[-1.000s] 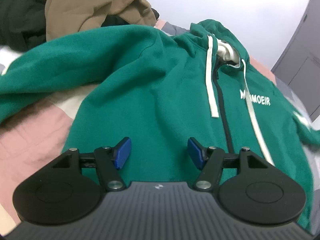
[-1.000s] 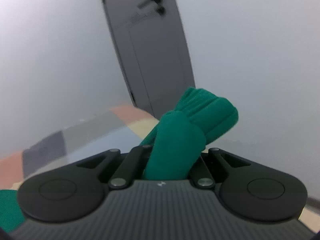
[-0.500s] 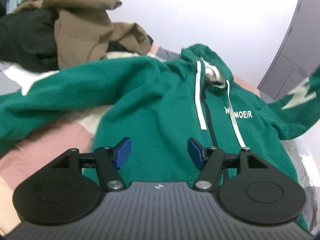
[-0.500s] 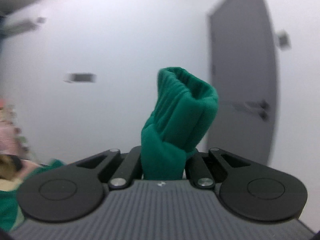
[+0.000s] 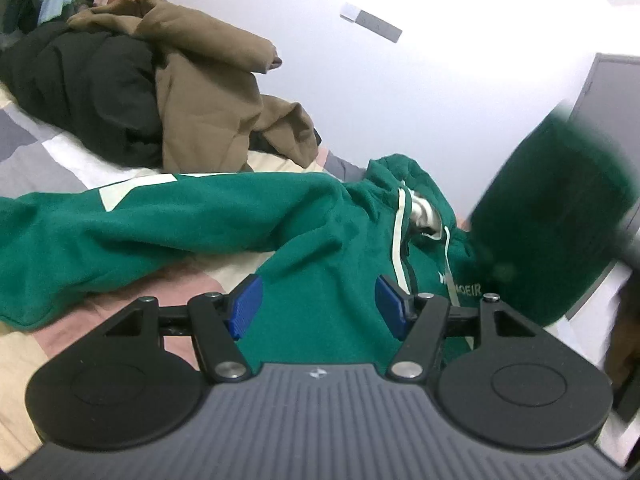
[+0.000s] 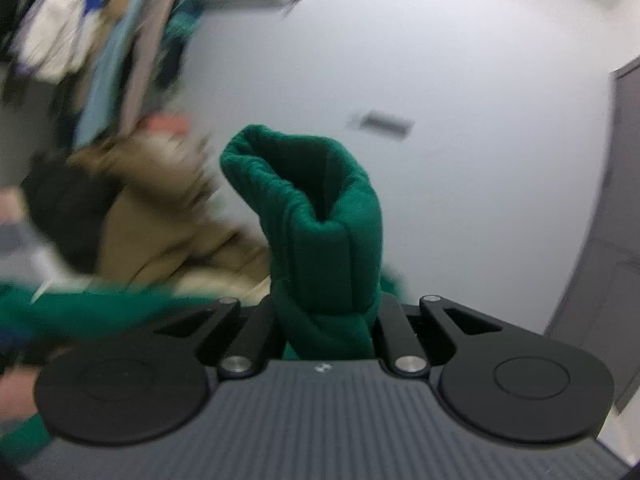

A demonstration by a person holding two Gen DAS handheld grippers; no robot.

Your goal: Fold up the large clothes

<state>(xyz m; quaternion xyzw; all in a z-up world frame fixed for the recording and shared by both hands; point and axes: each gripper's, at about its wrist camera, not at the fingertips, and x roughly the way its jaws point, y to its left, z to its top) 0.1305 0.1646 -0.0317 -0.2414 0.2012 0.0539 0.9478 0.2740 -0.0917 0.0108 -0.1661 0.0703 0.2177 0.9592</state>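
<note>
A green zip hoodie (image 5: 320,264) with white drawstrings lies face up on the patchwork bed. Its one sleeve (image 5: 160,224) stretches out to the left. My left gripper (image 5: 316,304) is open and empty, low over the hoodie's hem. My right gripper (image 6: 326,320) is shut on the cuff of the other green sleeve (image 6: 320,224), held up in the air. That raised sleeve shows blurred at the right of the left wrist view (image 5: 556,224). The right fingertips are hidden by the cloth.
A pile of brown (image 5: 208,92) and black (image 5: 88,88) clothes lies at the bed's far left. Hanging clothes (image 6: 100,40) show blurred beyond. A white wall and a grey door (image 6: 616,240) stand at the right.
My right gripper has swung the held sleeve leftward, over the hoodie's body. The left gripper has tilted up a little and stays open.
</note>
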